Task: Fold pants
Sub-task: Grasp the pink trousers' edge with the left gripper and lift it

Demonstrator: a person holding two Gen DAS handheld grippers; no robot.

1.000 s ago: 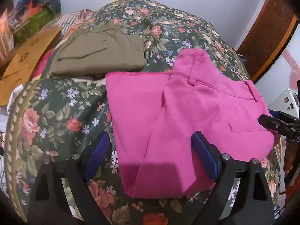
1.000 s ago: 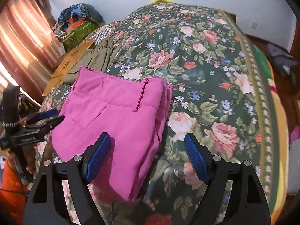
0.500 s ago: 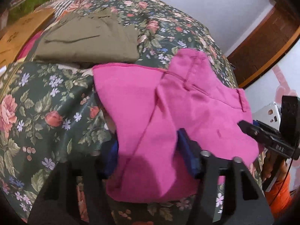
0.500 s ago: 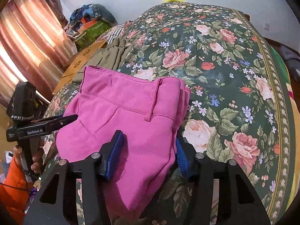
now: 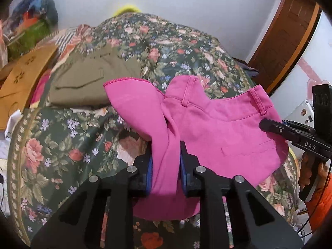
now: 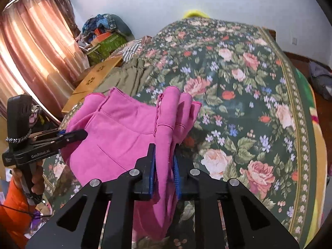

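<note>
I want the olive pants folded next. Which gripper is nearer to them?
Left. The left gripper, clamped on the pink pants, sits just below the olive pants; the right gripper grips the pink pants' far side.

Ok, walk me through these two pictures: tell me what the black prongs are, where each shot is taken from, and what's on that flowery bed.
No robot here: a person holds a hand-held two-finger claw in each hand, with a wide-angle camera on each looking along the fingers. One picture is from the left claw, the other from the right claw; each also catches the other claw at its edge, held by a hand in an orange sleeve.

On the dark green floral bedspread lie bright pink fabric pants and, further back, folded olive-green pants. A tan cardboard box and a pile of clutter sit beside the bed.

Both claws have just been closing, and their blue pads now pinch the pink pants, one at each side of the near edge, with the cloth bunched between them.
</note>
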